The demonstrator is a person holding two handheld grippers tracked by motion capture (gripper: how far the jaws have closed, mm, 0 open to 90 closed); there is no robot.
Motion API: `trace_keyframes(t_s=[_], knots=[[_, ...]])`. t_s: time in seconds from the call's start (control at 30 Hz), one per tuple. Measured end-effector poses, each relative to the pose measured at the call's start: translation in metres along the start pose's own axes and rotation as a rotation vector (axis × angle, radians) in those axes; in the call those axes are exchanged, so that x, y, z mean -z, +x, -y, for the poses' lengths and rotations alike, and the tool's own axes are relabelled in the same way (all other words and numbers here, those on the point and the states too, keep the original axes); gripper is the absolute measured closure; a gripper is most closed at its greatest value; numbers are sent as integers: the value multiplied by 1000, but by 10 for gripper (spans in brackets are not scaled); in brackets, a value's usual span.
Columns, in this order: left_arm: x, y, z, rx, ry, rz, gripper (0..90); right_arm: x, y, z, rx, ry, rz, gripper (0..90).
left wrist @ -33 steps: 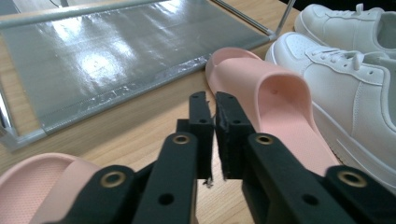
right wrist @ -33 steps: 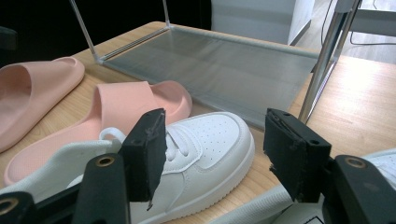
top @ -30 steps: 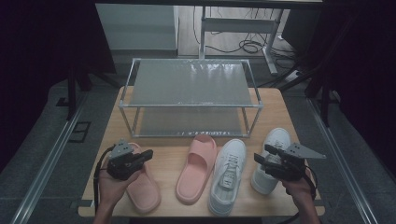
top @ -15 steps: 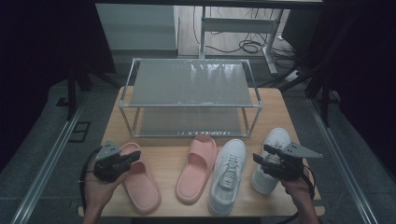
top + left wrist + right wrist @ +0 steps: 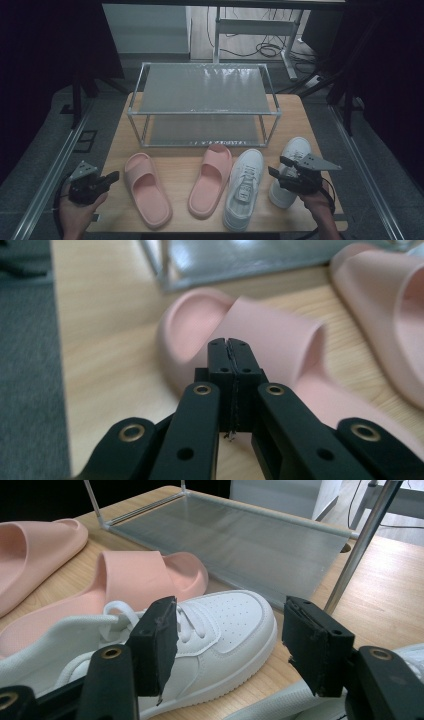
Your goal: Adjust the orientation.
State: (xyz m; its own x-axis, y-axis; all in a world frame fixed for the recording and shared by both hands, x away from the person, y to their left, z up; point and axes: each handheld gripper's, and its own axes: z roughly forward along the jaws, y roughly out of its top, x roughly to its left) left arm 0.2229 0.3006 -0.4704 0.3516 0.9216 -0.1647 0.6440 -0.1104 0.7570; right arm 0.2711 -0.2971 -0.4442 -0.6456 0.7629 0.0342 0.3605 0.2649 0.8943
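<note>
The soft pink rubber slide on the left [image 5: 146, 189] lies flat on the near left of the wooden desk [image 5: 175, 170], just right of the left tongs [image 5: 111, 177], whose jaws are pressed together on nothing. Its pink twin [image 5: 211, 181] lies to the right, then two white lace-up sneakers [image 5: 245, 187]. The right tongs [image 5: 278, 166] hover over these, gaping wide and empty. A two-tier metal rack [image 5: 205, 102] stands behind.

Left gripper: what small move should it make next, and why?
Probably open its jaws. The left gripper is shut and empty, pointing at the nearer pink foam slide sandal, which lies untouched on the wooden table; shut jaws cannot take its strap.
</note>
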Motion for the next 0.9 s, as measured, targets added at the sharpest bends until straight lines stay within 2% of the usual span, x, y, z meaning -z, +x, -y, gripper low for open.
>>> trace_keyframes(t_s=[0.2,0.5,0.73,0.9], knots=[[-4,14,22,43,46,-19,900,0,1,1,2,1,3,396],[-16,23,15,51,68,-16,900,-1,2,2,20,1,-8,396],[-25,23,19,60,88,-12,900,2,0,2,15,-3,1,396],[-34,21,16,46,109,0,900,4,-1,2,9,-9,7,396]])
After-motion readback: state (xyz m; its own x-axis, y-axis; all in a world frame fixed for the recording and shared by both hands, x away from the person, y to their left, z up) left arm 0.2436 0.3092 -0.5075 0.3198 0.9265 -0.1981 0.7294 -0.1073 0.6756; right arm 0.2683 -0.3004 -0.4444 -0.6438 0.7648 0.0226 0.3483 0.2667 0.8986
